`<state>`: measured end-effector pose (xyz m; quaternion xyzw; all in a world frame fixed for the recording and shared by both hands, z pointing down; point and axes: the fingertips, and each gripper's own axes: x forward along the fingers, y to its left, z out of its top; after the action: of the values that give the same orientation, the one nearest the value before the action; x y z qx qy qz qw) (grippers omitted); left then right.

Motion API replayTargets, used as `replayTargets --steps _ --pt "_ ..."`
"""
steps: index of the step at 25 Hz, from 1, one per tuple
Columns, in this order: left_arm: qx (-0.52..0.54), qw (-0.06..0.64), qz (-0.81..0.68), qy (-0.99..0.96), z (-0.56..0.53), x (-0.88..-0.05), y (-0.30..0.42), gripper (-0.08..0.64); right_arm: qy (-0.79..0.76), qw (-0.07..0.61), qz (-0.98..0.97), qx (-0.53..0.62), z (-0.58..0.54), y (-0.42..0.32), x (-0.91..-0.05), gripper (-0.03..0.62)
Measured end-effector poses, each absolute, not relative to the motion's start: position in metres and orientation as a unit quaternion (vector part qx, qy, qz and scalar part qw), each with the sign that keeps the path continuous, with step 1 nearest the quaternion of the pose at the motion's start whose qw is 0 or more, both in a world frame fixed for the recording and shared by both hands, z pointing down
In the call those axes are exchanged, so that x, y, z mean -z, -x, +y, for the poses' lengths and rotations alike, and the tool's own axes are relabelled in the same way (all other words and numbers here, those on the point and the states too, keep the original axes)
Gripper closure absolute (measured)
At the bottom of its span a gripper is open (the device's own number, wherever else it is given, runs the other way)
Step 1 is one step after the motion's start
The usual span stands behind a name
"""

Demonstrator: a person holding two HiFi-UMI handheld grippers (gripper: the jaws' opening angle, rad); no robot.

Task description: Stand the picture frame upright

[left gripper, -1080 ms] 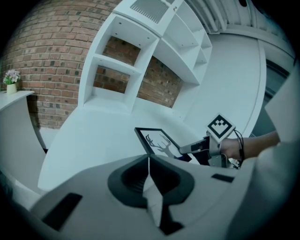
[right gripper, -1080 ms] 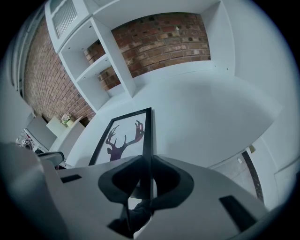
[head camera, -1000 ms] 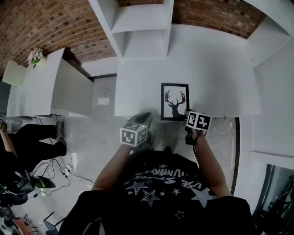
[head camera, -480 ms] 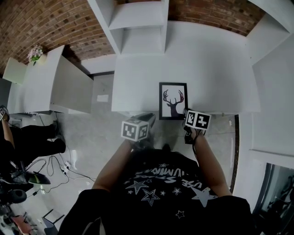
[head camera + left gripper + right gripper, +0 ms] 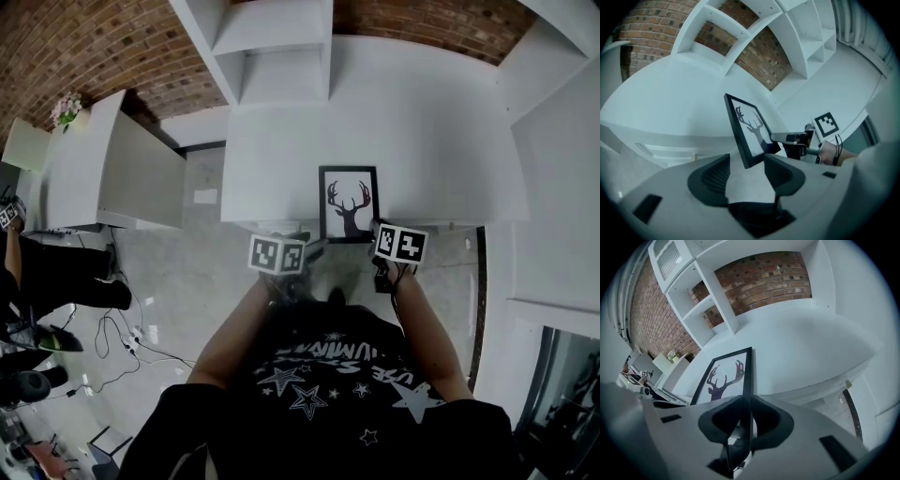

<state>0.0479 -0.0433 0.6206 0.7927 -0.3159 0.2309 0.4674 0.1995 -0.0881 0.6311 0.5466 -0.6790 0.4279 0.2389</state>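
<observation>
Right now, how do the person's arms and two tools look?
The left tool and right tool have grey bodies with black, rounded jaws. Each carries a white cube with black square markers. A thin black cable runs by the right wrist. The person wears a black short-sleeved T-shirt with white stars.

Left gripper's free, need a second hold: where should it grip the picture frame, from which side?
Grip the picture frame by its thin left border near its lower corner, coming from the left, opposite the right gripper shut on the right border. The left gripper has just been opening its jaws; that corner sits ahead of them, unpressed.
</observation>
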Motion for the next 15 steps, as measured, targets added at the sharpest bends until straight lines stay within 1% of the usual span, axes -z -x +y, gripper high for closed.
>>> replayTargets --steps 10,15 --pt "-0.227 0.513 -0.298 -0.772 -0.050 -0.633 -0.062 0.350 -0.540 0.244 -0.682 -0.428 -0.080 -0.200 -0.631 0.514" --pt "-0.221 0.524 -0.296 -0.767 -0.055 -0.637 -0.066 0.350 -0.538 0.245 -0.683 -0.430 -0.076 -0.200 -0.632 0.514"
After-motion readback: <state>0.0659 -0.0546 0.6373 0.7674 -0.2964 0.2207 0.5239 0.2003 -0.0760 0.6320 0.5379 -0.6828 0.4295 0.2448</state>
